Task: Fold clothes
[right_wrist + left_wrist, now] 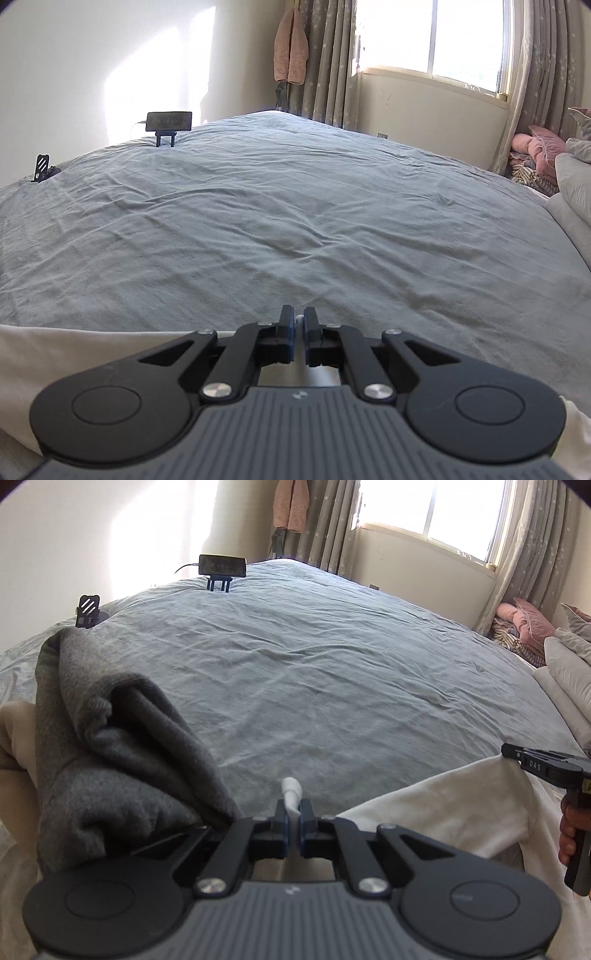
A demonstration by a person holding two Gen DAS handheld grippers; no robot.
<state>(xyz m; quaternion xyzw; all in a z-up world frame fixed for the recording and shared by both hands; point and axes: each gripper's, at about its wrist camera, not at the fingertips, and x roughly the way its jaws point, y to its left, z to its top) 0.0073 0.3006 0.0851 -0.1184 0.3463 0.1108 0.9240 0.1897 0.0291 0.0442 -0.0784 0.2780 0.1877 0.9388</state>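
Note:
A white garment lies along the near edge of the grey-blue bed sheet. My left gripper is shut on its edge, and a pinch of white cloth pokes up between the fingers. In the left wrist view my right gripper bites the same garment's far right corner, with a hand on its grip. The right wrist view shows the right gripper shut, a sliver of white cloth between its tips and the white garment spreading out to the left. A dark grey garment is heaped just left of my left gripper.
A phone on a stand and a second small stand sit at the bed's far edge. White bedding and pink cushions are piled at the right. Curtains and a window lie beyond the bed. Cream cloth shows at the left.

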